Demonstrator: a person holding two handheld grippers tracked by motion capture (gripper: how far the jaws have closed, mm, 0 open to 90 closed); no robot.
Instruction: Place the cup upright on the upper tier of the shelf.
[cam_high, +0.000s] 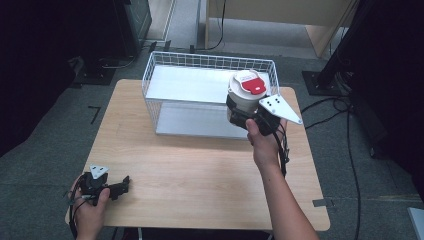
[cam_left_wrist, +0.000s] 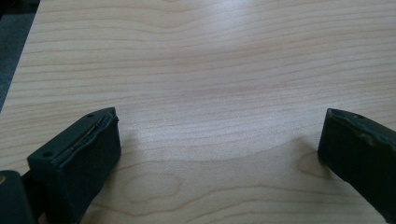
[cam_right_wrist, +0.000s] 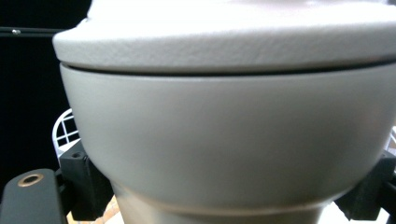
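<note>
High view. The right tool holds a grey, round, lidded plastic container with a red-and-white label on top, gripping it low on the body. The container hangs at the near right corner of a white wire basket with a pale flat floor, which stands at the twelve o'clock side of the light wooden worktop. Whether the container is over the basket's rim or just in front of it cannot be told. The left tool lies at about seven o'clock on the worktop, well apart from the basket, resting in the person's hand.

Left gripper view. The two black jaws stand wide apart with nothing between them, over bare wood grain.

Right gripper view. The container's grey wall and the rim of its paler lid sit close to the camera; the jaws press on the narrower lower body from both sides. A corner of the wire basket shows at nine o'clock.

Step in hand, as judged: carrying the container to the basket. The next move calls for clearing the wire rim, lowering the container upright onto the basket floor, then spreading the jaws only once it stands.
</note>
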